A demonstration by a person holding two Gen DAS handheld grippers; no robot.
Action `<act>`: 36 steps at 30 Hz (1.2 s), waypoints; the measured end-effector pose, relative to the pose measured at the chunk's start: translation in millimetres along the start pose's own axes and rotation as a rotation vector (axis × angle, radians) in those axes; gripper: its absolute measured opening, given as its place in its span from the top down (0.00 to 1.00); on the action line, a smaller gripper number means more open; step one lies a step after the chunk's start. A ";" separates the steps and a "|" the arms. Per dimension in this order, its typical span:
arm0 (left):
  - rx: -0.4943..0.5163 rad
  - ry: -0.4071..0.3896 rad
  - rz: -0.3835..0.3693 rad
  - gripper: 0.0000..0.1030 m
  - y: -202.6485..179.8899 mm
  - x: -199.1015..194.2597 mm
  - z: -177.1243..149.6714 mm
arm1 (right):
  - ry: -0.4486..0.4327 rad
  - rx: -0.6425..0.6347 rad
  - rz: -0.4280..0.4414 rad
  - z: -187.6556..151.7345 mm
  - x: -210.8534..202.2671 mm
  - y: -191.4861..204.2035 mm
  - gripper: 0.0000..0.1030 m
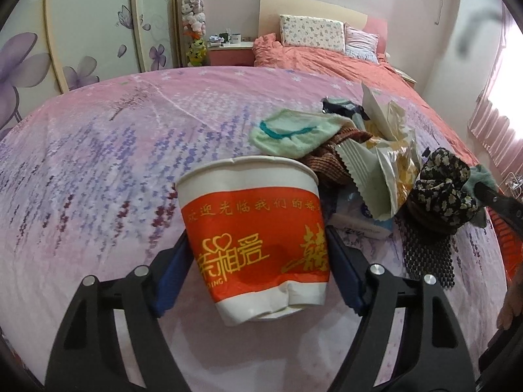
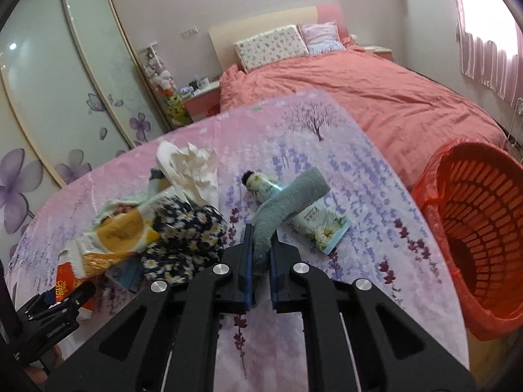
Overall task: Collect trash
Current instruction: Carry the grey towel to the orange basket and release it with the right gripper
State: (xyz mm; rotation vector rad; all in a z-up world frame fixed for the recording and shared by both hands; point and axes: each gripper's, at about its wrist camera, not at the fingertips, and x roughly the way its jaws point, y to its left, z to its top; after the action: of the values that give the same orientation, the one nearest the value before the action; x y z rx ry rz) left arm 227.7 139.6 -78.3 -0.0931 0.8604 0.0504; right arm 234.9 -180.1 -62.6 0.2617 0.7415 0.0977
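My left gripper (image 1: 258, 254) is shut on a red-and-white paper cup (image 1: 255, 235), crumpled at its base, held above the pink floral cloth (image 1: 98, 170). Right of the cup lies a heap: a pale green sock (image 1: 287, 134), snack wrappers (image 1: 382, 170), a black floral fabric bundle (image 1: 441, 192). My right gripper (image 2: 261, 245) is shut on a grey-green sock (image 2: 287, 202), which drapes over a lotion tube (image 2: 313, 222). The red basket (image 2: 480, 228) with a red liner stands to the right. A crumpled white tissue (image 2: 189, 170) tops the heap.
A black mesh piece (image 1: 428, 258) lies under the floral bundle. A bed with a coral duvet (image 2: 376, 98) and pillows is behind. A wardrobe with purple flowers (image 1: 81, 32) stands at left, a nightstand (image 1: 228, 49) beside it. Curtains (image 2: 490, 42) hang at right.
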 end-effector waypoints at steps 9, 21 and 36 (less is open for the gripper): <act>-0.010 -0.081 -0.012 0.27 1.4 -48.4 9.6 | -0.100 -0.026 0.003 12.9 -44.7 -1.8 0.92; 0.109 -0.167 -0.149 0.27 -77.9 -103.4 23.9 | -0.186 -0.037 -0.076 12.3 -94.2 -36.4 0.92; 0.359 -0.126 -0.384 0.27 -263.3 -93.0 19.9 | -0.211 0.077 -0.216 11.7 -108.5 -130.0 0.92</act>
State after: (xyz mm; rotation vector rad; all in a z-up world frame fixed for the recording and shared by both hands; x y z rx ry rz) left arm 203.8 -120.9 21.3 0.0824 0.7027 -0.4523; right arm 162.5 -327.1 -18.4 0.2593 0.5604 -0.1622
